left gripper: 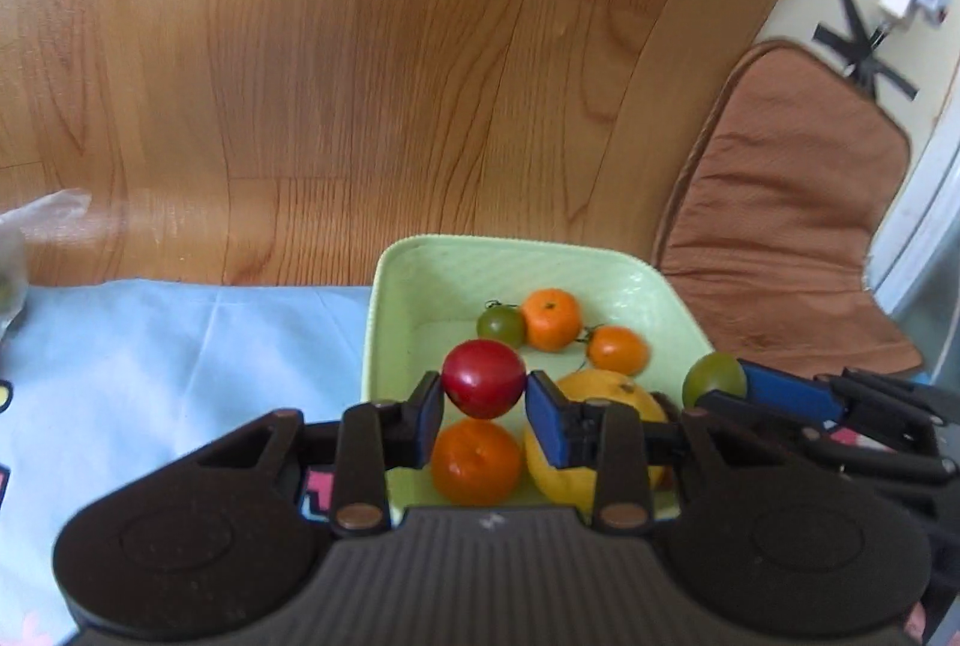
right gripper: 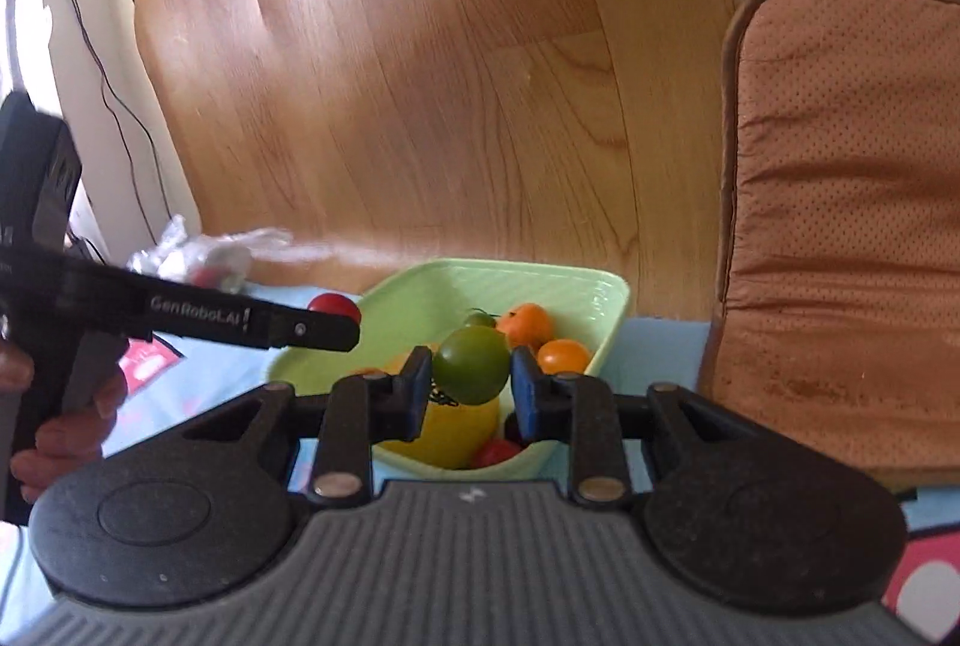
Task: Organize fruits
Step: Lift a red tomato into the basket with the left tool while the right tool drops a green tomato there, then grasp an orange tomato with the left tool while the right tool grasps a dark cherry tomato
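Observation:
My left gripper (left gripper: 485,391) is shut on a red tomato (left gripper: 483,376), held just above a pale green bowl (left gripper: 384,286). In the bowl lie a small green tomato (left gripper: 501,325), two orange fruits (left gripper: 551,319) at the back, another orange one (left gripper: 476,461) and a yellow lemon (left gripper: 600,394) in front. My right gripper (right gripper: 471,385) is shut on a larger green tomato (right gripper: 471,370) over the bowl (right gripper: 606,298); a red tomato (right gripper: 495,451) lies inside below it. The left gripper (right gripper: 336,325) enters from the left with its red tomato (right gripper: 334,307).
The bowl stands on a light blue cloth (left gripper: 180,346) at a table edge, wooden floor beyond. A brown chair cushion (right gripper: 840,226) stands close on the right. A clear plastic bag (right gripper: 198,256) lies at the left. A person's hand (right gripper: 54,436) holds the left gripper.

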{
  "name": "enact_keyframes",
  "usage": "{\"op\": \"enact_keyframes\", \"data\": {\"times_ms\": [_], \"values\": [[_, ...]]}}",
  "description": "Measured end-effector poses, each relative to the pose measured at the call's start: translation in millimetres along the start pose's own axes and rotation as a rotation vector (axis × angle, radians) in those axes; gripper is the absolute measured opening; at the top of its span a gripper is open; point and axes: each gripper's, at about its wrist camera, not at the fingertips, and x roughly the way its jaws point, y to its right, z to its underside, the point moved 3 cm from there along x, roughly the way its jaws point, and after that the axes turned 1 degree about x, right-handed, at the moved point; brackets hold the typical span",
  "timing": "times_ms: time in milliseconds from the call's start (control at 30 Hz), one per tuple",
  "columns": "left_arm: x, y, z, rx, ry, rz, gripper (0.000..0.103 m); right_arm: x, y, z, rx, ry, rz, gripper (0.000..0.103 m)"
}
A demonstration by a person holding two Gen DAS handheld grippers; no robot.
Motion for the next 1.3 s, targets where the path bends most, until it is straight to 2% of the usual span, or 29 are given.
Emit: {"op": "enact_keyframes", "data": {"times_ms": [33, 100, 133, 267, 400, 467, 567, 700, 733, 767, 933, 1033, 1100, 1167, 1300], "values": [[5, 0, 0, 0.0, -0.004, -0.013, 0.032, 4, 0, 1, -0.014, 0.002, 0.005, 0.033], [9, 1, 0, -0.004, -0.005, -0.023, 0.044, 6, 1, 4, -0.015, 0.008, 0.003, 0.037], [7, 0, 1, -0.009, 0.001, -0.018, 0.044, 3, 2, 4, -0.01, 0.015, -0.003, 0.041], [-16, -4, 1, -0.023, 0.04, -0.004, 0.045, -22, -2, -1, -0.006, 0.034, -0.067, 0.041], [-57, -17, 15, -0.073, 0.093, 0.031, 0.051, -49, -21, 18, -0.115, -0.037, -0.152, 0.036], [-74, -19, 31, -0.087, 0.104, 0.035, 0.052, -55, -34, 35, -0.215, -0.082, -0.135, 0.023], [-97, -23, 61, -0.114, 0.104, 0.028, 0.052, -48, -50, 54, -0.326, -0.127, -0.09, 0.021], [-122, -28, 100, -0.151, 0.099, 0.012, 0.052, -29, -55, 64, -0.365, -0.174, -0.065, 0.021], [-127, -30, 106, -0.158, 0.099, 0.002, 0.052, -25, -56, 66, -0.366, -0.187, -0.062, 0.016], [-131, -31, 112, -0.164, 0.101, -0.007, 0.052, -22, -56, 68, -0.369, -0.193, -0.058, 0.004], [-142, -44, 127, -0.225, 0.11, -0.009, 0.052, -52, -51, 60, -0.321, -0.108, -0.002, 0.004], [-142, -44, 129, -0.243, 0.119, 0.012, 0.052, -83, -34, 53, -0.269, -0.056, 0.062, 0.004], [-142, -42, 131, -0.239, 0.131, 0.032, 0.052, -110, -14, 54, -0.24, -0.037, 0.143, 0.004], [-143, -39, 134, -0.233, 0.139, 0.051, 0.052, -142, 13, 58, -0.214, -0.023, 0.269, 0.004], [-140, -36, 141, -0.232, 0.14, 0.096, 0.052, -213, 81, 72, -0.076, -0.032, 0.546, 0.005]]}}
